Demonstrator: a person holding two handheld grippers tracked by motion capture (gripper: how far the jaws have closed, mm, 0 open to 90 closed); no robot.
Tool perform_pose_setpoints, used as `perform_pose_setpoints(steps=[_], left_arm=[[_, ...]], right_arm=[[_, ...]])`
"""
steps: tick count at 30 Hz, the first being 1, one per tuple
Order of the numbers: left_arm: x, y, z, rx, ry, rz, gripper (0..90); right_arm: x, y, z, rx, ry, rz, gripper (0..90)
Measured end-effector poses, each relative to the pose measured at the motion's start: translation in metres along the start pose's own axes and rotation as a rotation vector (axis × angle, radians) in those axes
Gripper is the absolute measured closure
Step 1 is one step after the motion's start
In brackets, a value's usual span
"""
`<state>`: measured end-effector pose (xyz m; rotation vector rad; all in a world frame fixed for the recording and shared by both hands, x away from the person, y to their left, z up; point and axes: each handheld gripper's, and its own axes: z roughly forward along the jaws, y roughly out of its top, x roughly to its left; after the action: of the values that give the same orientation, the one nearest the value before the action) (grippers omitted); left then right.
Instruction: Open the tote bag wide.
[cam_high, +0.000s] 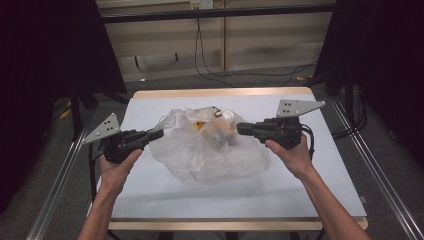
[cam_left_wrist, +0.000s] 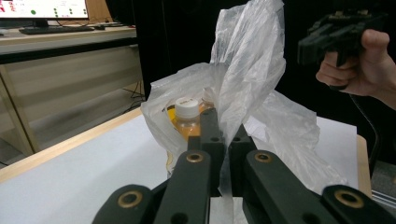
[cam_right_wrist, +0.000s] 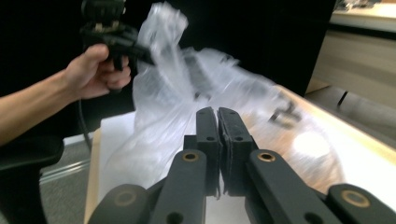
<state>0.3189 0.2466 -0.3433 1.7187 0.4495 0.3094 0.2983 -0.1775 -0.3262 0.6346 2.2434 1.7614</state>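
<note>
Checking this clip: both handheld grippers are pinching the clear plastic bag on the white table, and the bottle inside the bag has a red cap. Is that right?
Not quite. The bottle inside the clear plastic bag has a white cap, not a red one; the left gripper view shows it. The rest stands: the left gripper and right gripper each pinch the bag's film on the white table.

White table (cam_high: 300, 195) with a wooden edge is standing on grey floor (cam_high: 45, 165); black cables (cam_high: 210, 70) are trailing across the floor behind it. A monitor (cam_left_wrist: 44, 9) is glowing on a desk (cam_left_wrist: 60, 39).
</note>
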Motion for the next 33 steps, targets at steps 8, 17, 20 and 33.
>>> perform_pose_setpoints(steps=[8, 17, 20, 33], left_arm=[[-0.002, 0.004, 0.002, -0.011, -0.012, 0.001, 90.0], [-0.007, 0.009, 0.008, -0.025, -0.029, 0.007, 90.0], [-0.008, 0.011, 0.009, -0.026, -0.032, 0.011, 90.0], [-0.007, 0.008, 0.006, -0.024, -0.030, 0.004, 90.0]], right_arm=[[0.016, -0.034, 0.014, 0.106, -0.002, 0.005, 55.8], [0.031, -0.049, 0.027, 0.167, -0.018, 0.007, 40.4], [0.033, -0.047, 0.036, 0.170, -0.019, 0.000, 42.0], [0.021, -0.044, 0.056, 0.176, -0.025, 0.024, 90.0]])
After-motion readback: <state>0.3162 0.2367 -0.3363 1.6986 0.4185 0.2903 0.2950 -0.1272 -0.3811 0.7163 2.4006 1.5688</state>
